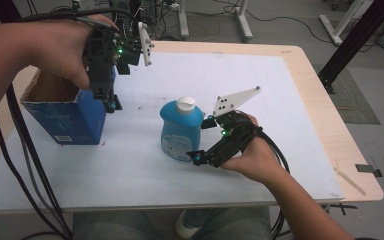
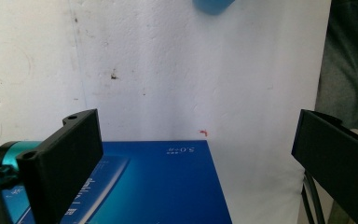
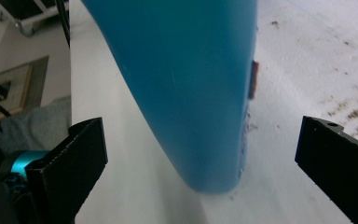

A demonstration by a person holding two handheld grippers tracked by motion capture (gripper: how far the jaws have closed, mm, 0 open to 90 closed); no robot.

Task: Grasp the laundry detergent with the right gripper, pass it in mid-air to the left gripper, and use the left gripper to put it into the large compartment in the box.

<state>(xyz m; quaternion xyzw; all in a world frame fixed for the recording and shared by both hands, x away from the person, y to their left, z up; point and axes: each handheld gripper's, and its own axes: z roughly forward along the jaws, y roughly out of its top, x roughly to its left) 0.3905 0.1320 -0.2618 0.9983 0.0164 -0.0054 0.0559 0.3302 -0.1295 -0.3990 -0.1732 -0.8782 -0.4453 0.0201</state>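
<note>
A blue plastic bottle [image 1: 181, 127] with a white cap stands upright at the middle of the white mat. My right gripper [image 1: 203, 141] lies low at its right side, open, one jaw on each side of the bottle's base [image 3: 186, 93] and neither jaw touching it. An open-topped blue cardboard box [image 1: 65, 110] stands at the left. My left gripper [image 1: 109, 100] points down just above the box's right wall [image 2: 168, 186], open and empty. In the left gripper view the bottle [image 2: 213, 5] shows at the top edge.
The white mat [image 1: 260, 90] covers most of a wooden table [image 1: 325, 115]. Black cables trail off the front left edge. Table legs and a dark frame stand on the floor beyond the far edge.
</note>
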